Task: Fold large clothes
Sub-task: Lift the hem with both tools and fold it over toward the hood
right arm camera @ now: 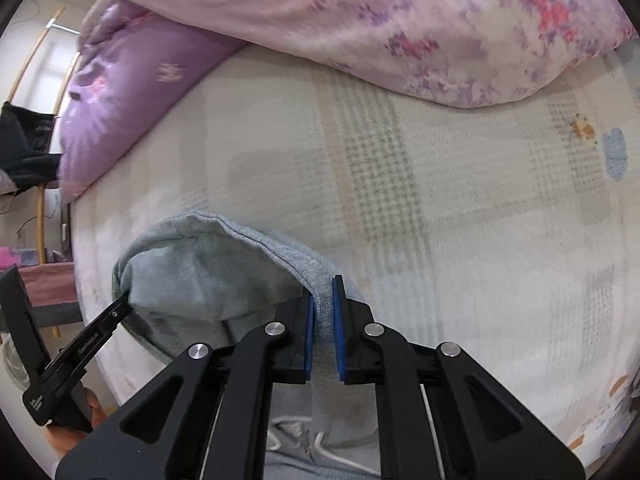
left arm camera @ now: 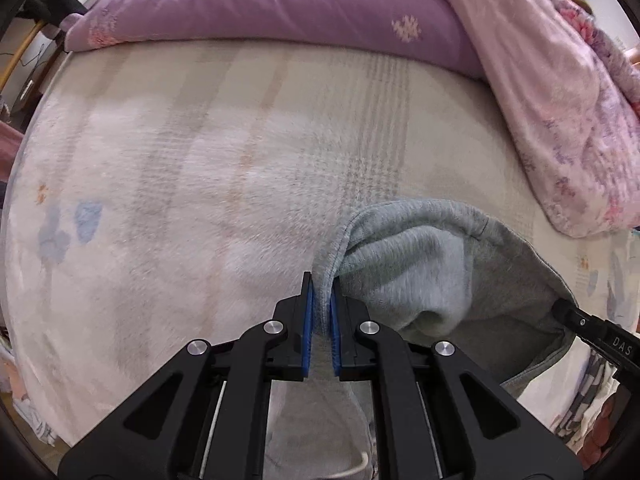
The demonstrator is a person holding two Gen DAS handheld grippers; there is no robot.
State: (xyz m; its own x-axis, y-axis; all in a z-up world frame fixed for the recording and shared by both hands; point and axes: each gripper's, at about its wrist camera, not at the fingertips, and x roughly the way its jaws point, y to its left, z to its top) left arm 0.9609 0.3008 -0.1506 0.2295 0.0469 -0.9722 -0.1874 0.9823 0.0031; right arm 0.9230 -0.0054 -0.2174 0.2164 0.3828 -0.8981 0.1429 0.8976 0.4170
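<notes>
left tool point(left arm camera: 322, 300) pinching the hem of a grey sweatshirt point(left arm camera: 432, 276), blue pads point(left arm camera: 307, 320) pressed onto the ribbed edge with fabric bunched between them. right tool point(right arm camera: 322, 304) doing the same on another stretch of that hem, its blue pads point(right arm camera: 340, 328) clamped on a grey strip of cloth. no earlier frame, so only the grip itself is told.

the garment hangs between the two tools, its opening held apart so the fleecy pale inside shows. its far edge droops down onto or just above the bed point(left arm camera: 180, 160); contact cannot be told. a white drawstring point(right arm camera: 320, 440) lies on the grey cloth below the right tool, and a bit of cord point(left arm camera: 356, 468) shows under the left one too.

in the left wrist view the right tool's tip comes in at the right edge, touching the sweatshirt rim. in the right wrist view the left tool comes in at lower left, touching the rim.

bed covered by a pale plaid fleece blanket. a purple pillow point(left arm camera: 260, 4) lies along the far side, a pink floral duvet point(left arm camera: 560, 100) heaped beside it and overlapping it. both are well apart from the sweatshirt. blurry edges in both views.
</notes>
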